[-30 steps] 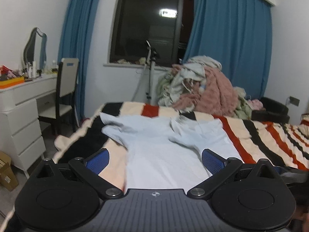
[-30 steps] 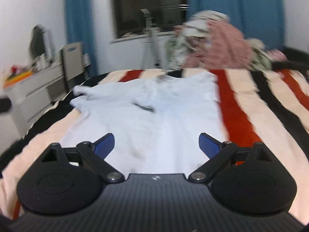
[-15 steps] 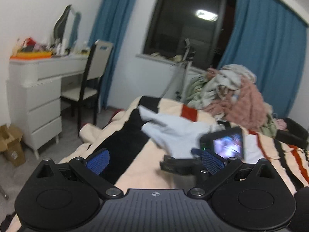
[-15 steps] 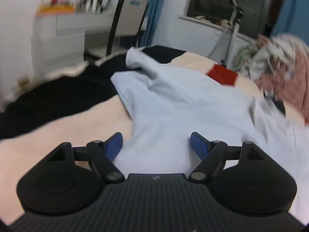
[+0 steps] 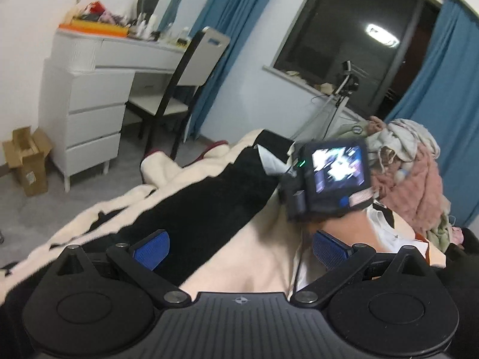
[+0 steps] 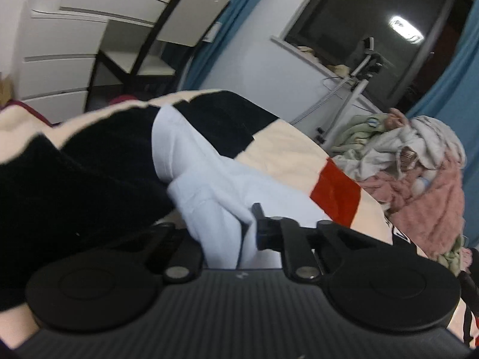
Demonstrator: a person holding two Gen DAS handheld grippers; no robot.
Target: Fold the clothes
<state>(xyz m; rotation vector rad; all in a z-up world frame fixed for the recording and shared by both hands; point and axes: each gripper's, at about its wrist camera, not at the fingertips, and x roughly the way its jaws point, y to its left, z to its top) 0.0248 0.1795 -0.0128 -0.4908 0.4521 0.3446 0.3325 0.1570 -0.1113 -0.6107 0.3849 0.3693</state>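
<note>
In the right wrist view, the right gripper (image 6: pixel 248 233) is seen at lower centre with its jaws closed on a bunched fold of the pale blue shirt (image 6: pixel 209 185). The cloth is pinched between the fingers and runs up and left to a sleeve edge lying on the black band of the striped blanket (image 6: pixel 284 149). Bare blanket is left at centre right, up to the red stripe. Beyond it, the clothes pile (image 6: pixel 419 179) is heaped at the right edge.

In the left wrist view, the left gripper (image 5: pixel 239 246) is held wide, blue pads (image 5: pixel 151 248) well apart, with nothing between them; only cream and black blanket (image 5: pixel 209 209) is framed there. It is tilted downward over the near bed edge. Just past its right pad, the right gripper's body with a lit screen (image 5: pixel 329 179) is seen at centre right, and a corner of the shirt (image 5: pixel 269 158) shows beside it. Open grey floor (image 5: pixel 89 191) is seen at left, then the white dresser (image 5: pixel 86 104) and chair (image 5: pixel 185 83) at upper left.
</note>
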